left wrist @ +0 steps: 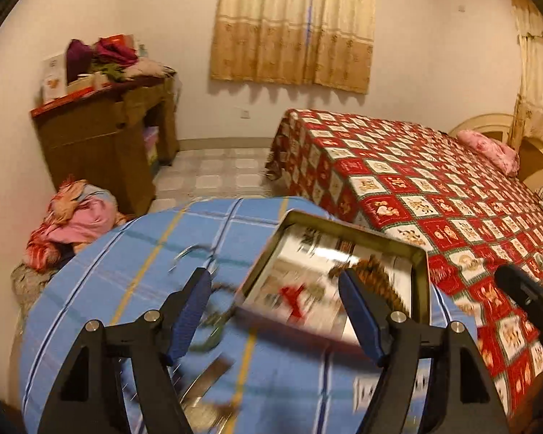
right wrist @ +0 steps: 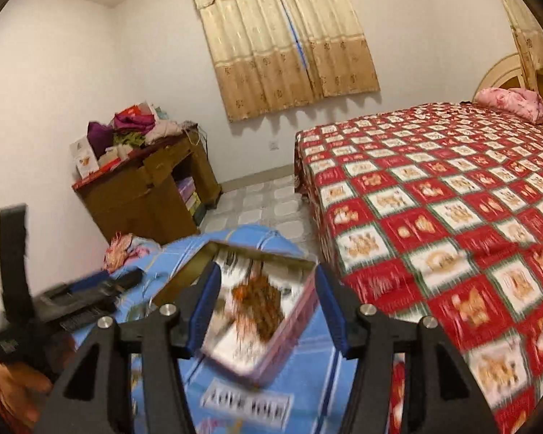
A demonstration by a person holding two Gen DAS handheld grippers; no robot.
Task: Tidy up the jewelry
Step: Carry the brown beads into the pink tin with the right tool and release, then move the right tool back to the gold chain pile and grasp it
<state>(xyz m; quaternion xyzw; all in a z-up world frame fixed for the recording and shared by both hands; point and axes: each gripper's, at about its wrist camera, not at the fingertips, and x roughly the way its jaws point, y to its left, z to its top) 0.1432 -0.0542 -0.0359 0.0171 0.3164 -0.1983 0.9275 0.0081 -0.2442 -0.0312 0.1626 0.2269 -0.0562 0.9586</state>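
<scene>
Shallow tin tray of jewelry on a blue plaid cloth, both tongs spread apart above it.

The rectangular metal tray (left wrist: 344,282) (right wrist: 257,311) has a mirror-bright floor holding a blurred brown beaded heap (right wrist: 260,303) and lies ahead of and between the right gripper (right wrist: 268,311) fingers; the left gripper (left wrist: 275,314) straddles its near-left corner, gripping nothing. Beyond, to the right, is a bed with a red checked quilt (left wrist: 434,195); to the left, a wooden cabinet (right wrist: 144,191).
</scene>
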